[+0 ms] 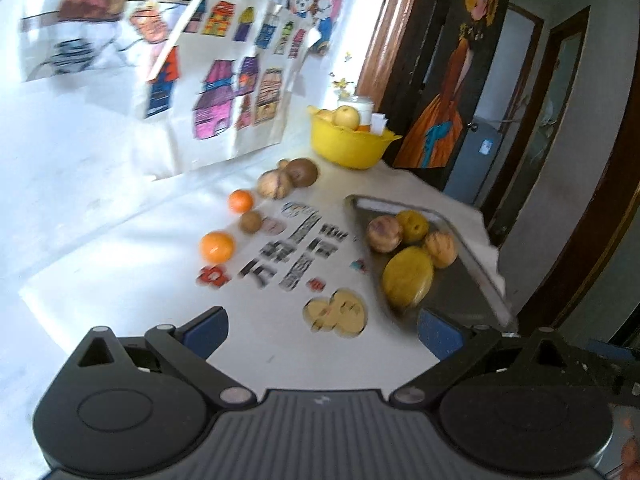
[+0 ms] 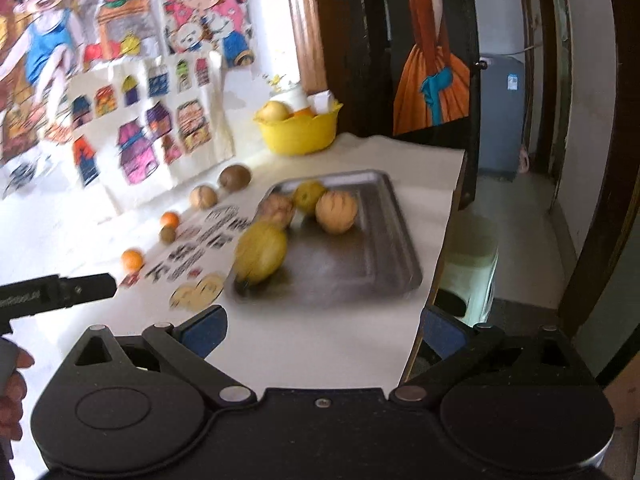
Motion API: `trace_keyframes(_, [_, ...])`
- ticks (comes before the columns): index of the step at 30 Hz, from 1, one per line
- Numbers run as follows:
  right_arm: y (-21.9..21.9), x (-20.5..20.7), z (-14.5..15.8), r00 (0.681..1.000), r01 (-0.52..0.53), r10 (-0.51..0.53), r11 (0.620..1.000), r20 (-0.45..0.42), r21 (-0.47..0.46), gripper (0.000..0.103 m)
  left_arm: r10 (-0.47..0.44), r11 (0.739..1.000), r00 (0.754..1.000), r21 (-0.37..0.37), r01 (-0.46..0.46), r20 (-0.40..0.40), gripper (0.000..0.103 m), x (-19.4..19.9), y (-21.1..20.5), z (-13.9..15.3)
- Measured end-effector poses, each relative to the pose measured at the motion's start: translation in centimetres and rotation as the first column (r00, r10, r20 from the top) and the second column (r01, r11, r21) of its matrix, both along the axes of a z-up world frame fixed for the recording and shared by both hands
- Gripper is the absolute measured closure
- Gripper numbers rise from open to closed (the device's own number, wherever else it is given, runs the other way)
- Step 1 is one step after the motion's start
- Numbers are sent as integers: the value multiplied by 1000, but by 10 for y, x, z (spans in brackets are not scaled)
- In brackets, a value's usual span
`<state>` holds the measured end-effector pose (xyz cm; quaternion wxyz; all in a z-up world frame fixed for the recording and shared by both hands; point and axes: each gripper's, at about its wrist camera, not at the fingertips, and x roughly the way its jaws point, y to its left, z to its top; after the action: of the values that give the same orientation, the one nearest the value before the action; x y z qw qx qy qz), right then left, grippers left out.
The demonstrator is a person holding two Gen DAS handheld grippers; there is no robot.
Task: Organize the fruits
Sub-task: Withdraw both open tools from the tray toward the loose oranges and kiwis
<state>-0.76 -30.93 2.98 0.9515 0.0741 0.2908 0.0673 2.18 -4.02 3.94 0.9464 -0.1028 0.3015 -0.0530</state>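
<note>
Both our grippers are spread wide and carry nothing — the left gripper (image 1: 322,330) hangs above the printed paper, the right gripper (image 2: 322,330) near the front edge of the metal tray (image 2: 384,216). Four fruits already lie in that tray, the big yellow mango (image 2: 261,252) at its near-left corner. Left of the tray, a loose row waits on the paper: two oranges, the nearer orange (image 1: 216,247) first, a small kiwi (image 1: 251,221), and rounder brown fruits toward the yellow bowl (image 1: 350,146). We judge the orange firm, light and prone to roll — best pinched across its widest middle, gently.
</note>
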Motion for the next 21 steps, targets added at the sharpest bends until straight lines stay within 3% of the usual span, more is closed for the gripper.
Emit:
trace_keyframes(6, [10,-45,4,999,-48,48,996,4,-71,1,74,997,996,40,-72,-41,0,-38,12,-3])
trace_keyframes(11, [7,-73,2,996,-91,91,995,-9,-28,1,114,992,993,55,-112,-36,0,-64,23,1])
trace_keyframes(16, [18,-67,-7,982,-179,181,983,-62,37,1,142,986,988,90,-137,-53,0,-70,34,4])
trace_keyframes(21, [43,-29,-1,960,-262,265,964,-88,37,1,195,977,976,110,-184,-97,0,-50,53,2])
